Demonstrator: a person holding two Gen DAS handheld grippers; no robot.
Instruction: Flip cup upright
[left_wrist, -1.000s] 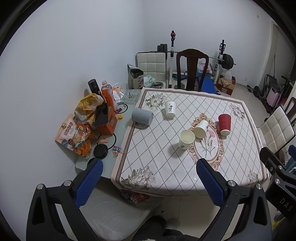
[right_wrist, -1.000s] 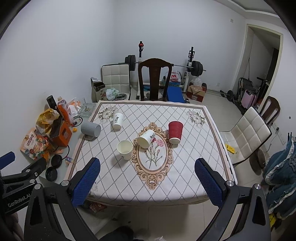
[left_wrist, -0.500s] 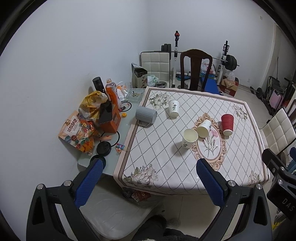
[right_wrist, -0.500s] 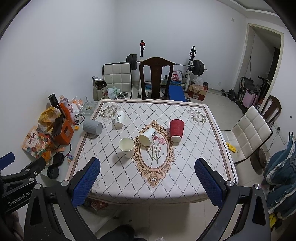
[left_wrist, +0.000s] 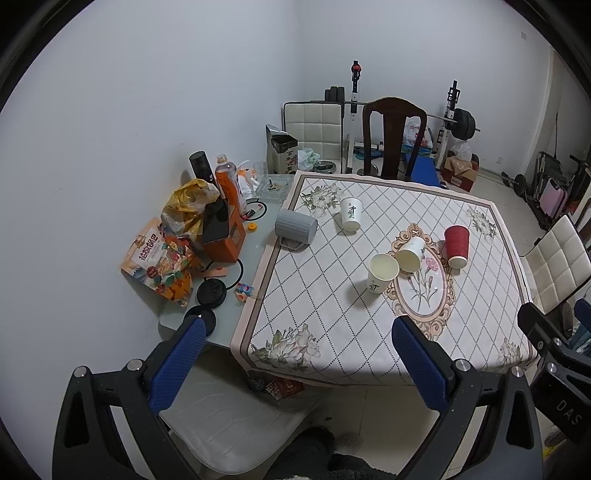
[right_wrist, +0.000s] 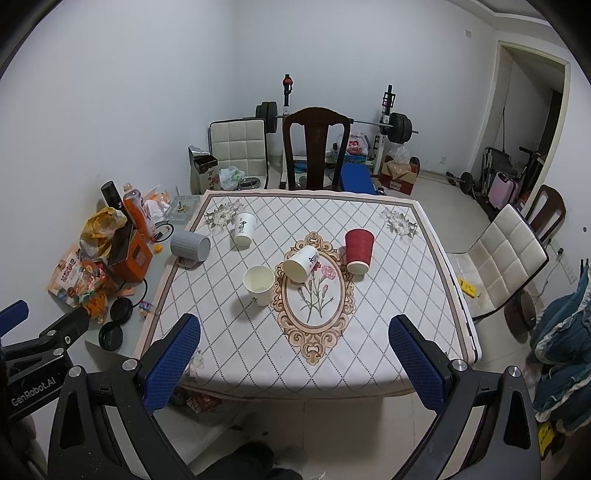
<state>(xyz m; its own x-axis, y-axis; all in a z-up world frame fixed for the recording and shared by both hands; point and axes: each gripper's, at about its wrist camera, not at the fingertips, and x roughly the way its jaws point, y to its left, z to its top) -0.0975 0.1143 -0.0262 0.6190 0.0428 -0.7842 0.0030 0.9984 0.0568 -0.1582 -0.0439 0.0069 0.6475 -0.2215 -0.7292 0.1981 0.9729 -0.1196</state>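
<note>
Both grippers spread wide, empty, low in frame: left gripper (left_wrist: 295, 354), right gripper (right_wrist: 295, 354); tipped white cup (right_wrist: 301, 261) lies frame centre on table (right_wrist: 369, 332), beside red cup (right_wrist: 358, 246)

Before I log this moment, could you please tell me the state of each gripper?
Left gripper: open, holding nothing.
Right gripper: open, holding nothing.

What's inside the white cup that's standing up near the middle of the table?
The upright white cup looks empty: its pale inner wall and part of the bottom show. The near wall hides the rest of the bottom. The red cup is upside down, its inside hidden.
</note>
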